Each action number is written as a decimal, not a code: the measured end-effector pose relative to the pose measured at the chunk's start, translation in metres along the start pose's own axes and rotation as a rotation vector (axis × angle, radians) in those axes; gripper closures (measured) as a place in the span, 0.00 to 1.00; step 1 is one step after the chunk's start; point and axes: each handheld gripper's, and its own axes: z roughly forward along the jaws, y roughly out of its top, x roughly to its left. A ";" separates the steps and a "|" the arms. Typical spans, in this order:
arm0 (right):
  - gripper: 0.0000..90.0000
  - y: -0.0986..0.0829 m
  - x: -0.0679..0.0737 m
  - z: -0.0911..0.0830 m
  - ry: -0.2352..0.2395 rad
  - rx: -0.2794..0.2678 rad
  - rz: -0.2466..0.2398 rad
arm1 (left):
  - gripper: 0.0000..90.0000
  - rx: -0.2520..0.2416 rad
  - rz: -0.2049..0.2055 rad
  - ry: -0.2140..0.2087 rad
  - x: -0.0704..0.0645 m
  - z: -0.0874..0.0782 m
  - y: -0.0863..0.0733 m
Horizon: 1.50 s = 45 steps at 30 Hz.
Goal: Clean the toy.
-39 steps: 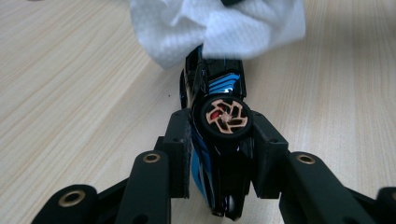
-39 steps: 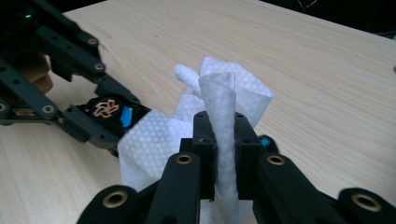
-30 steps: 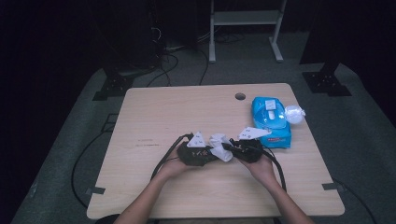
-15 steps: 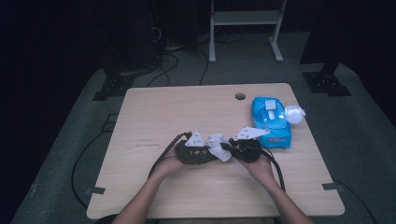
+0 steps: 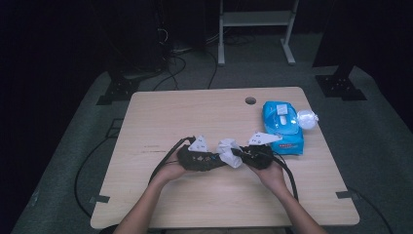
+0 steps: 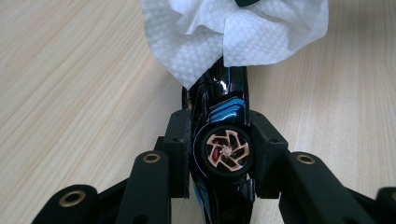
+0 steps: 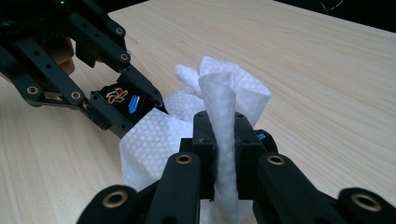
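Observation:
My left gripper is shut on a black toy car with blue stripes and a copper-spoked wheel. A white wet wipe drapes over the car's far end. My right gripper is shut on that white wipe, pressing it against the car. In the high view both grippers meet at the table's middle front, left gripper and right gripper tip to tip, with the wipe bunched between them.
A blue pack of wet wipes lies at the table's right, with a crumpled white wipe beside it. The wooden table has a cable hole near its far edge. Cables trail off the left front.
The grippers and wipe stay at the same spot; the wipe shifts only slightly over the car.

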 end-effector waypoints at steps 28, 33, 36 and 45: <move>0.91 -0.013 -0.018 -0.003 0.016 -0.003 0.089 | 0.71 0.068 0.049 -0.001 0.000 -0.008 0.003; 0.91 -0.019 -0.035 -0.011 -0.025 -0.010 0.155 | 0.71 0.069 0.044 0.000 0.000 -0.010 0.002; 0.91 -0.019 -0.037 -0.013 -0.012 -0.025 0.176 | 0.70 0.077 0.056 0.004 0.000 -0.008 0.004; 0.91 -0.015 -0.033 -0.011 -0.024 -0.031 0.164 | 0.58 0.134 0.106 0.016 -0.007 0.007 0.028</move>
